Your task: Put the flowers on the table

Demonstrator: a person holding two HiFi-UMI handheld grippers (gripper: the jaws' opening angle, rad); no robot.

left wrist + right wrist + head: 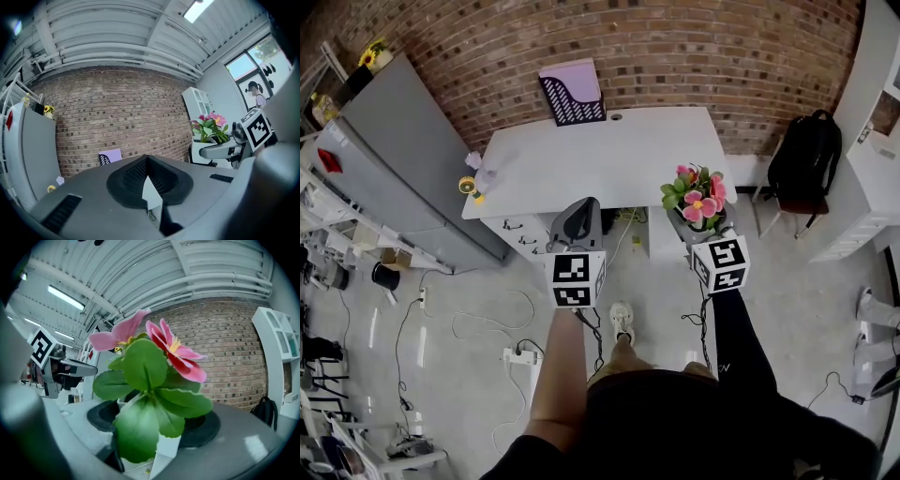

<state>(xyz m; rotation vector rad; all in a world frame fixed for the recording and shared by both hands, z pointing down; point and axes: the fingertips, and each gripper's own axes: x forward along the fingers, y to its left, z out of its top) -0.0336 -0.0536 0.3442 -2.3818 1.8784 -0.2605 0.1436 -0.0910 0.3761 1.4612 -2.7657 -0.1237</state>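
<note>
The flowers [697, 197], pink blooms with green leaves in a small white pot, sit between the jaws of my right gripper [701, 223], which is shut on the pot. In the right gripper view the flowers [150, 376] fill the middle and hide most of the jaws. They hang in the air just off the near right corner of the white table [609, 159]. My left gripper [577, 217] is held in front of the table's near edge, shut with nothing in it. From the left gripper view the flowers [209, 126] show to the right.
A purple-and-black file holder [572, 94] stands at the table's back edge. Small items, one yellow [470, 186], lie at its left end. A grey cabinet [403, 150] flanks the left, a black backpack [806, 155] the right. Cables and a power strip [520, 356] lie on the floor.
</note>
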